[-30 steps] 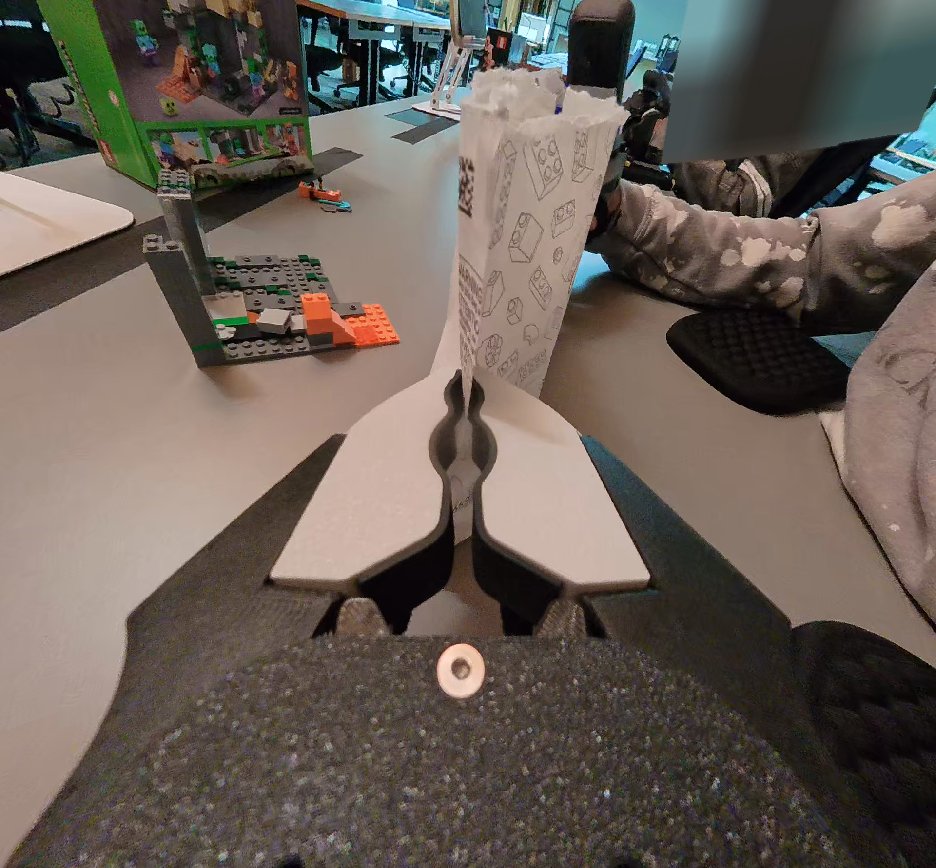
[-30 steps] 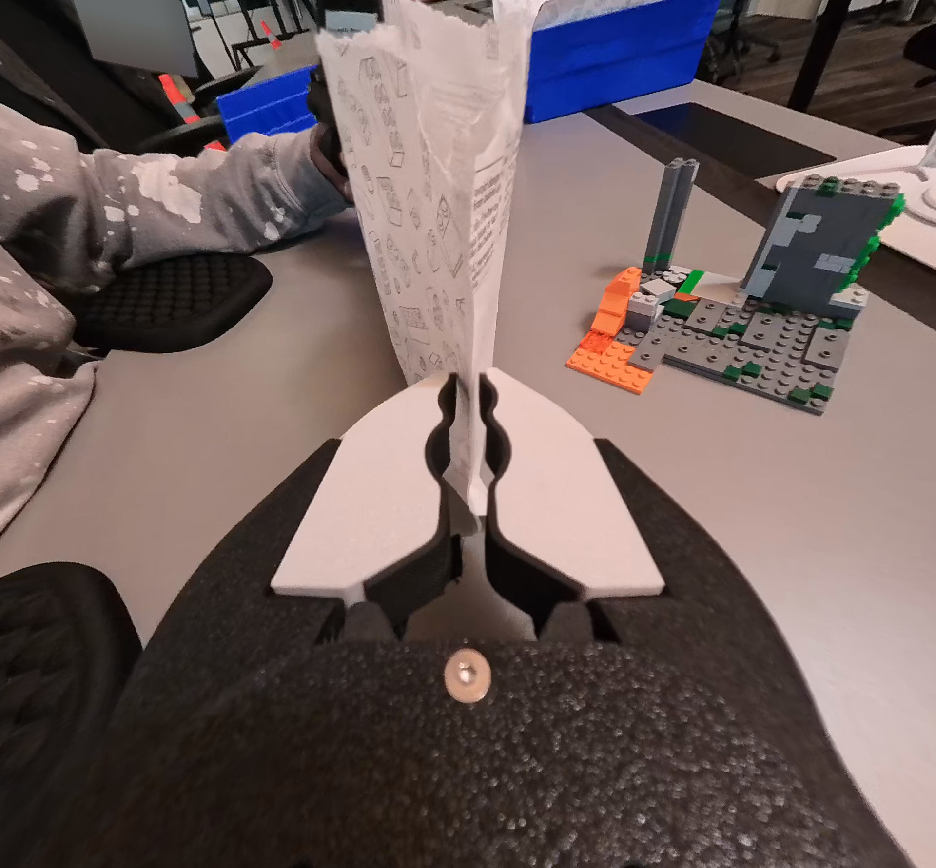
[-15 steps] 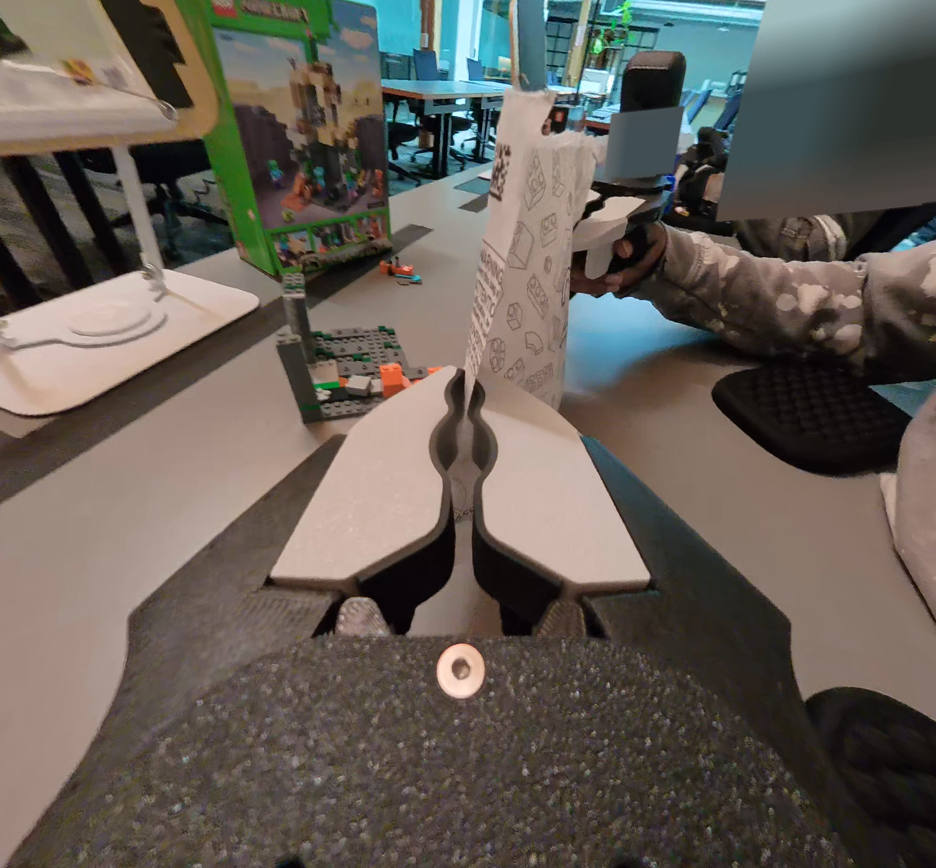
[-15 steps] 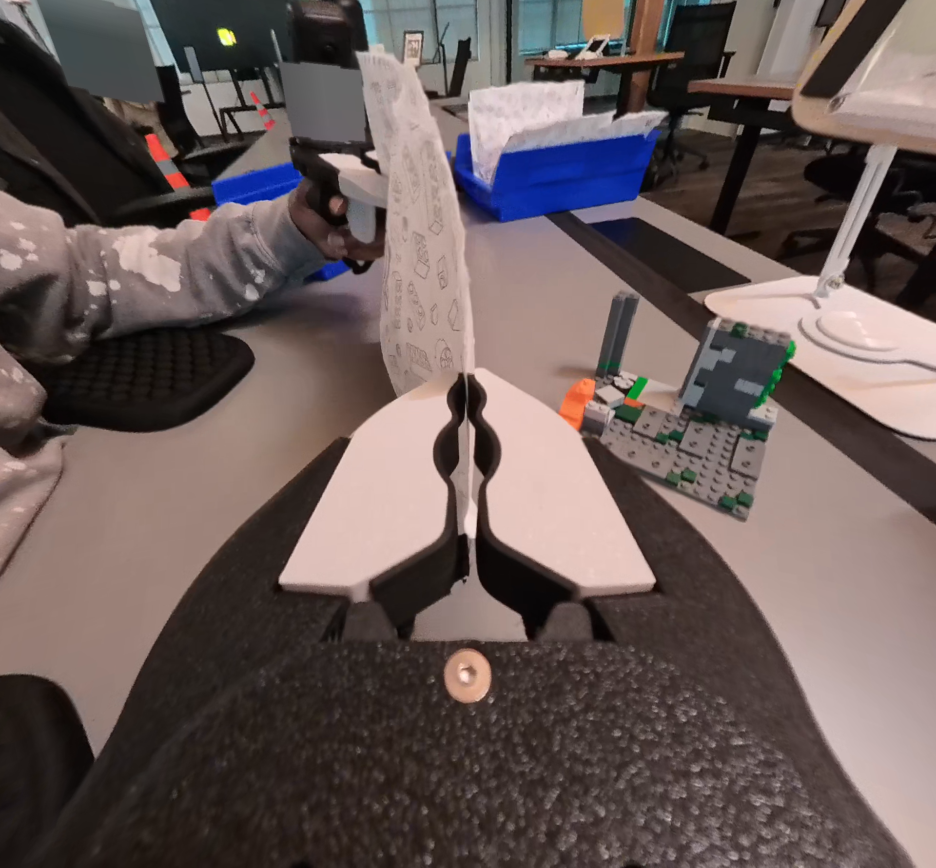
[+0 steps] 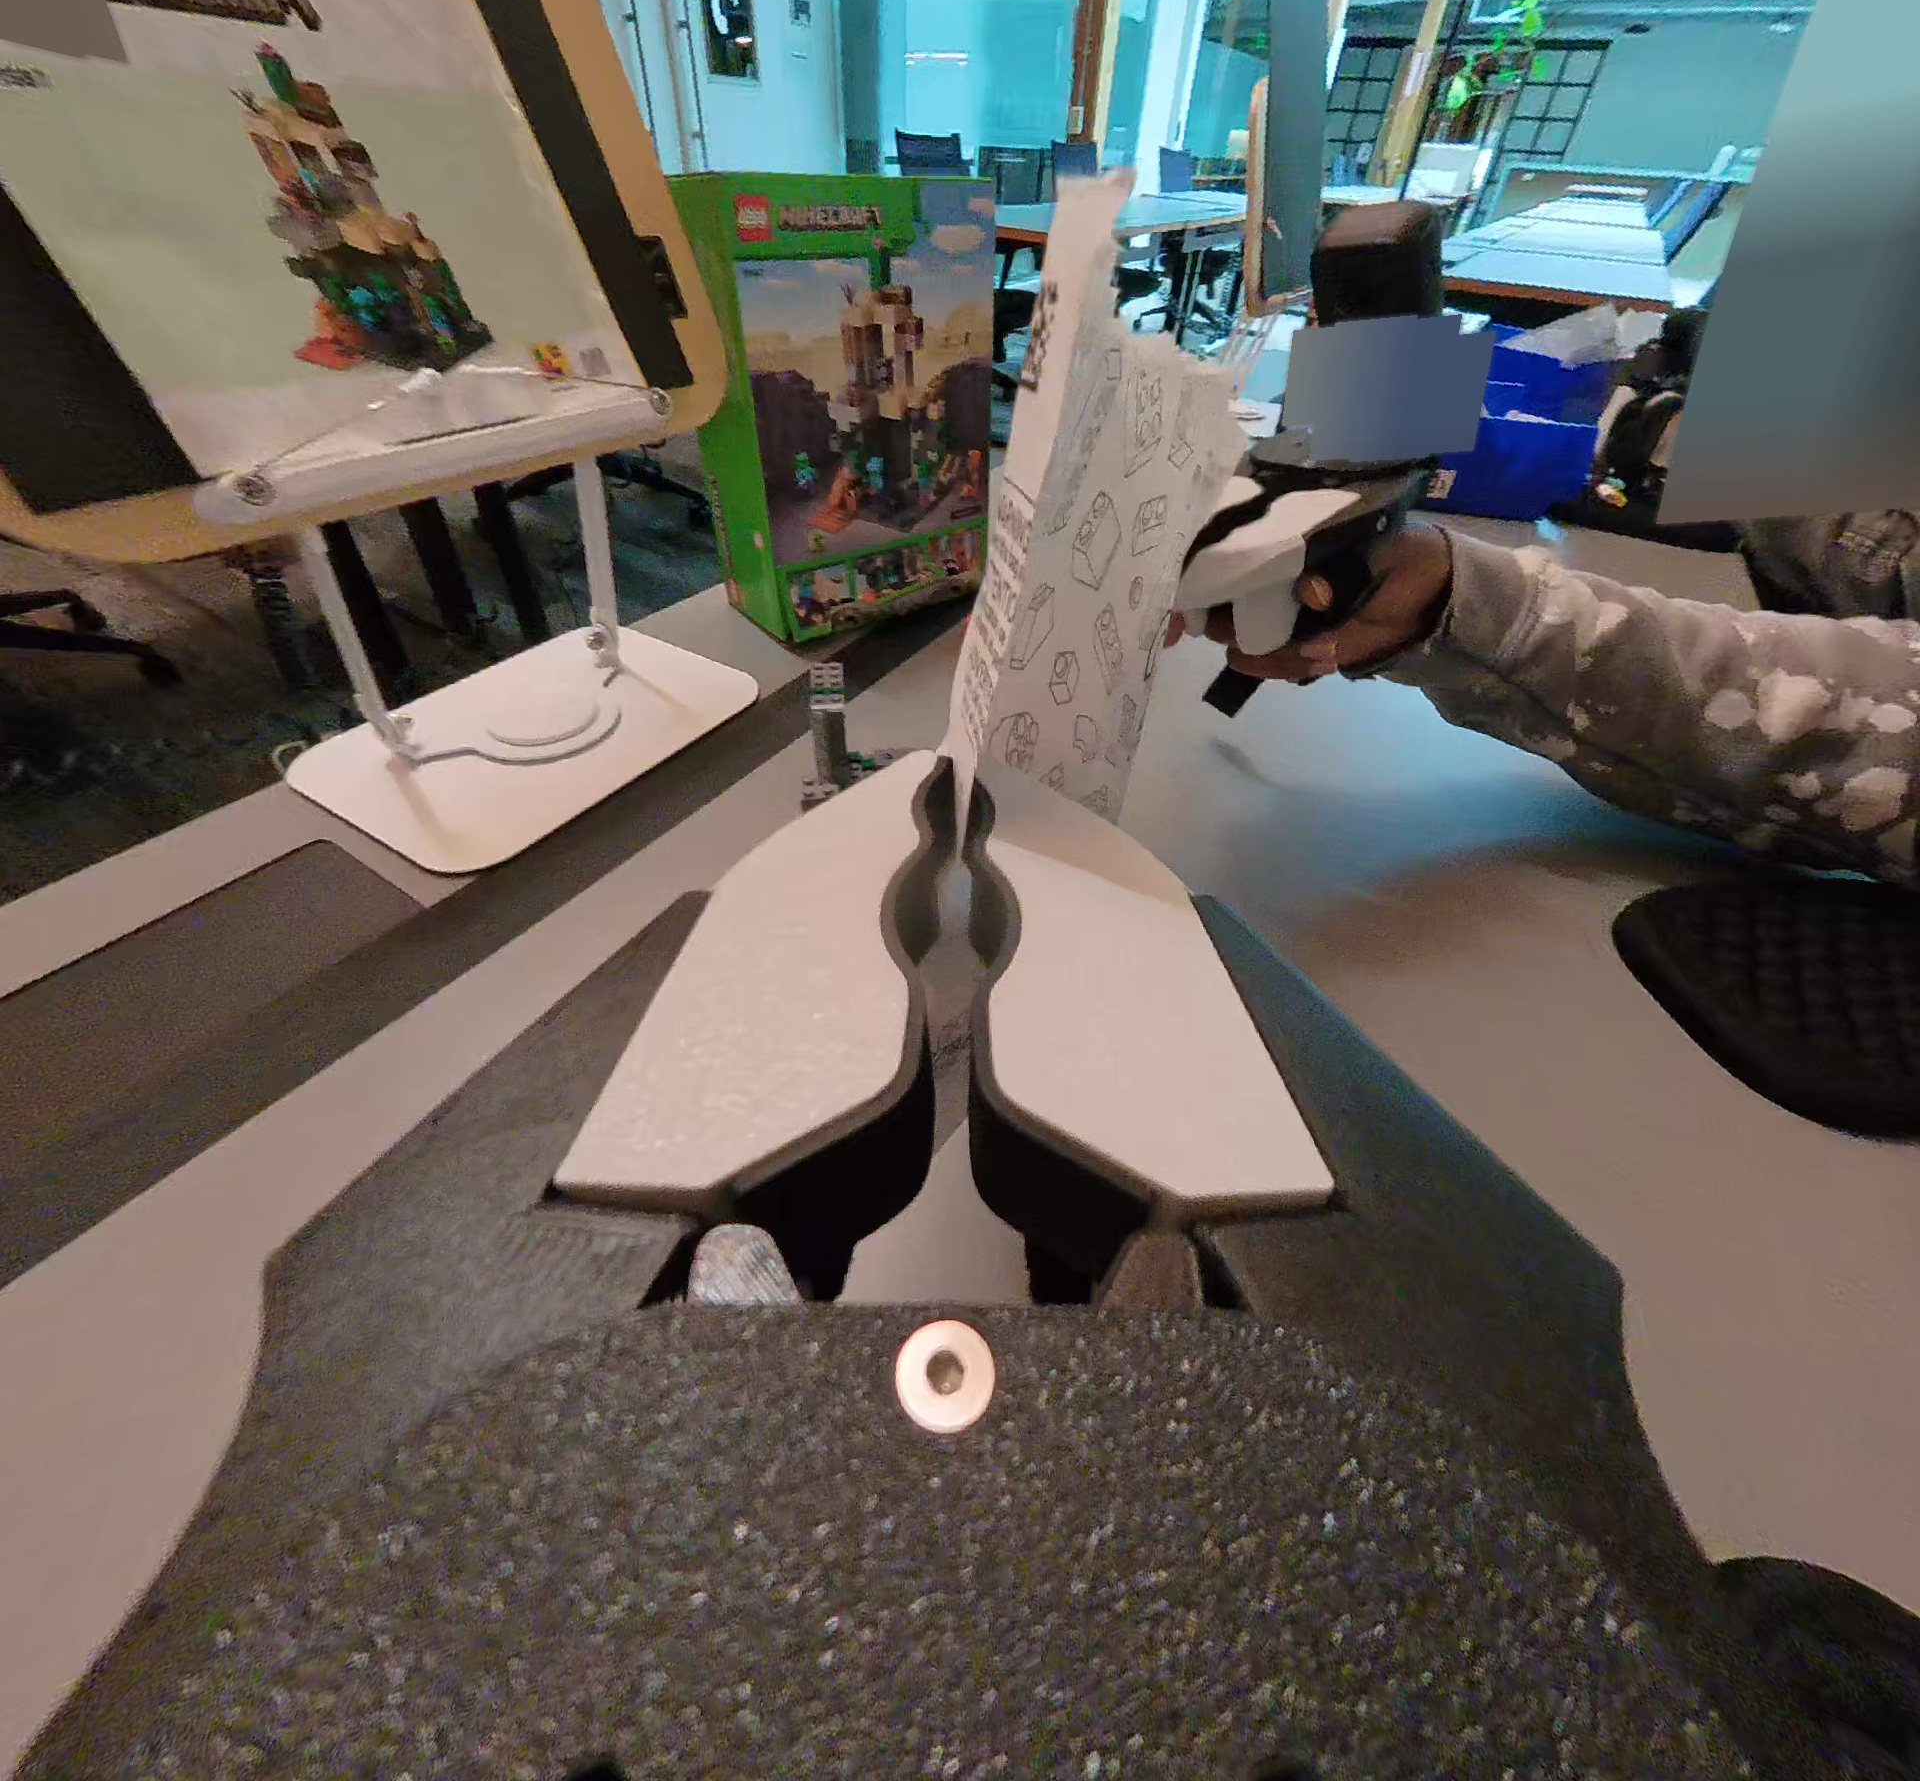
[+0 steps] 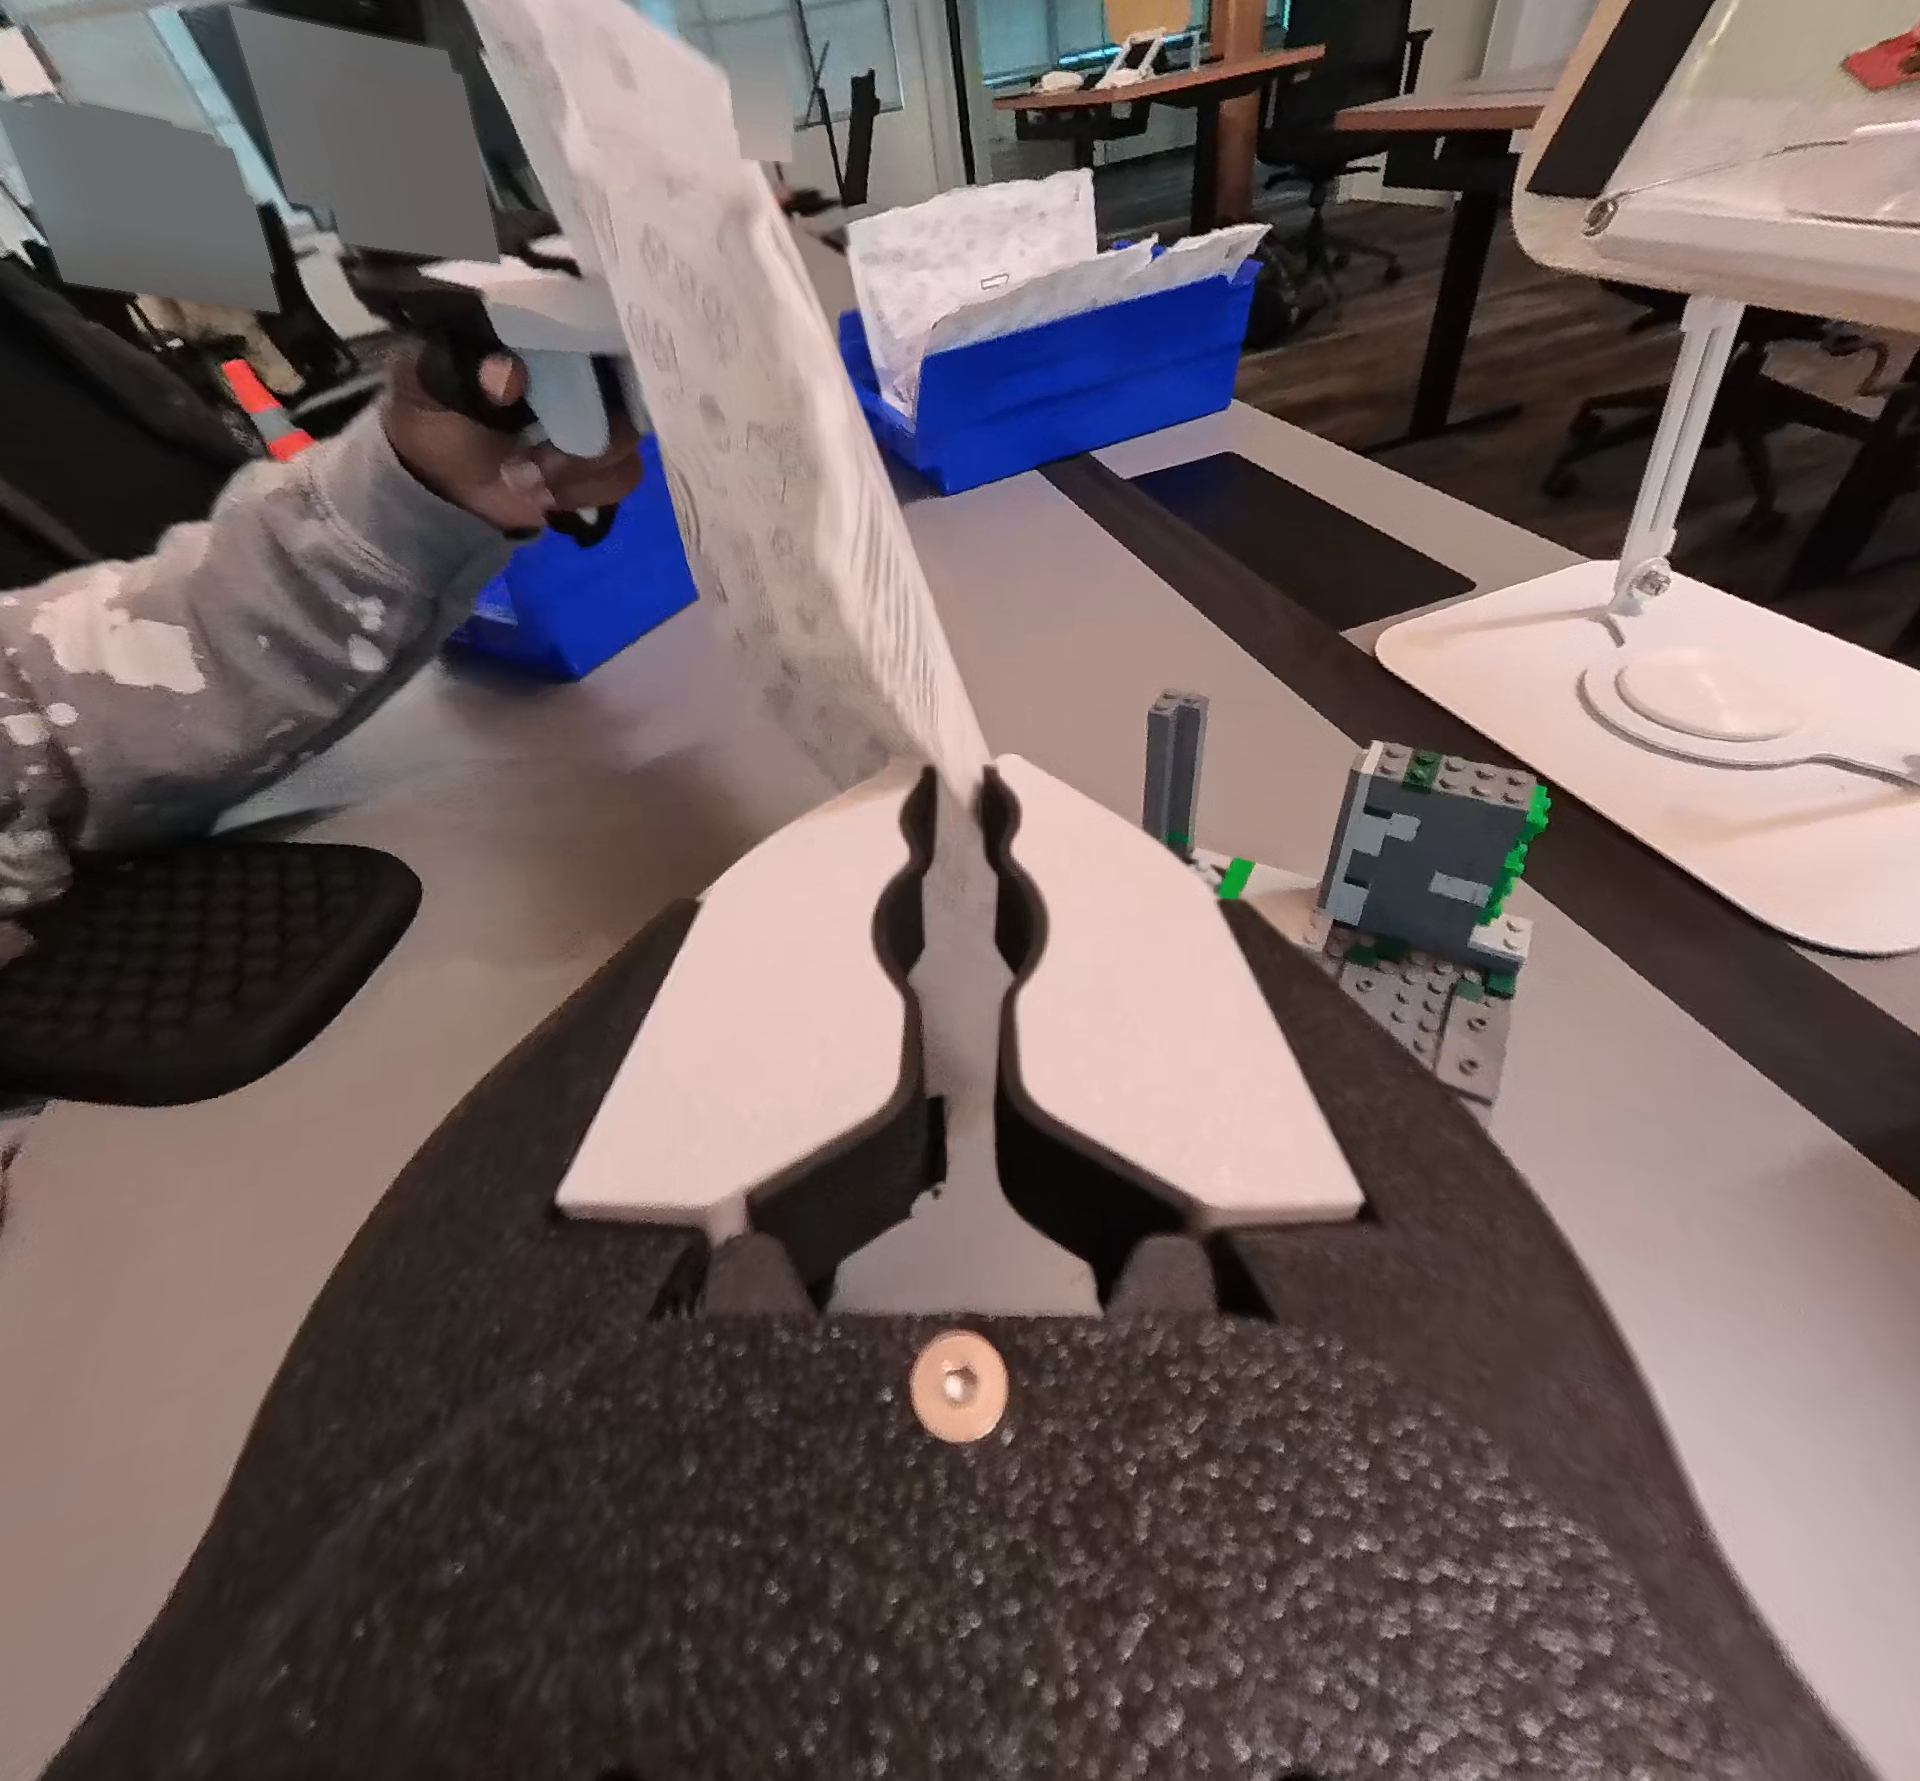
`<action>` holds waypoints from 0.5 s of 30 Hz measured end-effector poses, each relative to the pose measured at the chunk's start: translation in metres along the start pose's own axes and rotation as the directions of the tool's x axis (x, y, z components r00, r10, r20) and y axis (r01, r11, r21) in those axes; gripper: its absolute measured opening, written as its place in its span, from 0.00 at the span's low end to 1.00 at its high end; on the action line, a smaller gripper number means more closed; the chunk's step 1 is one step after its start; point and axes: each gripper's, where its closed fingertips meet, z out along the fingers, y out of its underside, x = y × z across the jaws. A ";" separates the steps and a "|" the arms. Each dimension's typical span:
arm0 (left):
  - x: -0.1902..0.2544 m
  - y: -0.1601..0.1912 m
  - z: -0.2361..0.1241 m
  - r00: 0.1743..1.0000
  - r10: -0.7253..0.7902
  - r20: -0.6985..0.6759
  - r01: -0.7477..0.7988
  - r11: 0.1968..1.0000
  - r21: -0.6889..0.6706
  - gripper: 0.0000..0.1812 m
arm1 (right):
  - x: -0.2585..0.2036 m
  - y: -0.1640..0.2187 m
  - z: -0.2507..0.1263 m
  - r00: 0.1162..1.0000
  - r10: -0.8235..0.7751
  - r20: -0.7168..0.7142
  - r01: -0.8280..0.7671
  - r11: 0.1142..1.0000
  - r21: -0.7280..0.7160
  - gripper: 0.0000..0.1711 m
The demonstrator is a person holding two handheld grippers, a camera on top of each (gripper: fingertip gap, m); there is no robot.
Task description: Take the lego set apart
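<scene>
While both jaws pinch the paper bag, only the right view shows the lego wall.

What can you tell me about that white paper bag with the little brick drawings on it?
The white paper bag printed with grey brick outlines looks thin and crinkly, with a ragged, torn-open top edge. It is lifted off the grey table and leans over. The left gripper pinches one bottom edge, and the right gripper pinches the opposite edge, so it hangs stretched between them. In the right wrist view it is blurred.
</scene>
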 end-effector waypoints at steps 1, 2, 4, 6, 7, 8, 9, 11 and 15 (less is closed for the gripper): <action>-0.004 -0.004 -0.003 1.000 -0.006 0.018 0.006 1.000 -0.002 0.00 | 0.002 0.003 0.000 1.000 -0.002 -0.013 0.002 1.000 -0.011 0.08; -0.009 -0.008 -0.006 0.999 -0.010 0.039 0.010 1.000 -0.005 0.00 | 0.004 0.008 -0.002 1.000 -0.006 -0.023 0.005 1.000 -0.024 0.09; -0.020 -0.015 -0.014 0.996 -0.025 0.088 0.026 1.000 -0.006 0.00 | 0.003 0.021 -0.006 1.000 -0.003 -0.026 0.001 0.998 -0.056 0.09; -0.035 -0.020 -0.022 0.986 -0.054 0.156 0.055 0.999 -0.003 0.00 | 0.000 0.036 -0.011 1.000 0.010 -0.019 -0.011 0.996 -0.084 0.09; -0.044 -0.022 -0.026 0.979 -0.066 0.194 0.066 0.998 0.007 0.00 | -0.003 0.044 -0.014 1.000 0.015 -0.017 -0.017 0.995 -0.100 0.08; -0.053 -0.025 -0.031 0.969 -0.079 0.233 0.075 0.997 0.024 0.00 | -0.005 0.052 -0.016 1.000 0.021 -0.015 -0.022 0.993 -0.115 0.08; -0.063 -0.027 -0.035 0.957 -0.101 0.272 0.091 0.995 0.051 0.00 | -0.007 0.060 -0.019 1.000 0.029 -0.013 -0.030 0.991 -0.128 0.08; -0.084 -0.030 -0.042 0.929 -0.162 0.333 0.127 0.984 0.124 0.00 | -0.011 0.073 -0.024 0.999 0.048 -0.005 -0.048 0.988 -0.145 0.08; -0.126 -0.024 -0.043 0.857 -0.332 0.395 0.230 0.931 0.283 0.00 | -0.016 0.088 -0.029 0.998 0.070 -0.001 -0.069 0.983 -0.168 0.08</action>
